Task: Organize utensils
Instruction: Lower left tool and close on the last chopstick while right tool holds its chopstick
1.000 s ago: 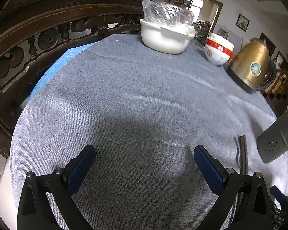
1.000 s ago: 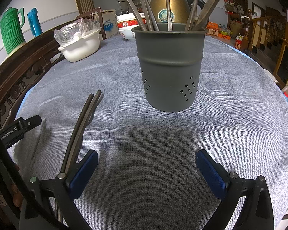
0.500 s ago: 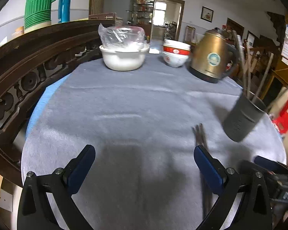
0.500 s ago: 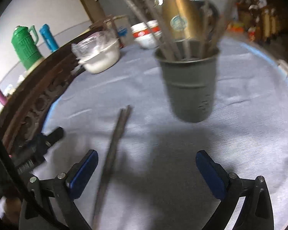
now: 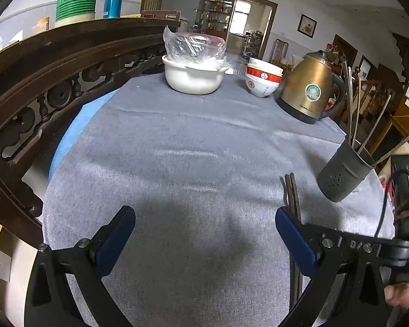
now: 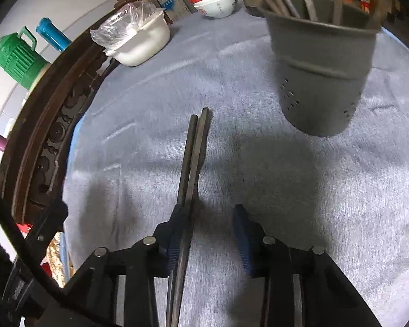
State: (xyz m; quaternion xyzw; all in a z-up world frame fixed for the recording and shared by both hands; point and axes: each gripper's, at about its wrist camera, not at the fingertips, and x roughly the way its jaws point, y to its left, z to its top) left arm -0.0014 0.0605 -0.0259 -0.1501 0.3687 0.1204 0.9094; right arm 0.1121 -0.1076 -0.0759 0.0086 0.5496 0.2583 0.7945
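A pair of dark chopsticks (image 6: 195,150) lies flat on the grey cloth (image 6: 286,190) in the middle of the right wrist view. The two sticks lie side by side. Their long way runs from the bottom of the frame up to the middle, tips pointing up and leaning a little right. The right gripper (image 6: 208,234) is closing, its fingers half apart. The sticks lie along the inner side of its left finger (image 6: 174,234); the other finger is apart from them. The grey utensil cup (image 6: 321,62) stands at the upper right, full of sticks. The left gripper (image 5: 204,234) is wide, with only cloth between its fingers.
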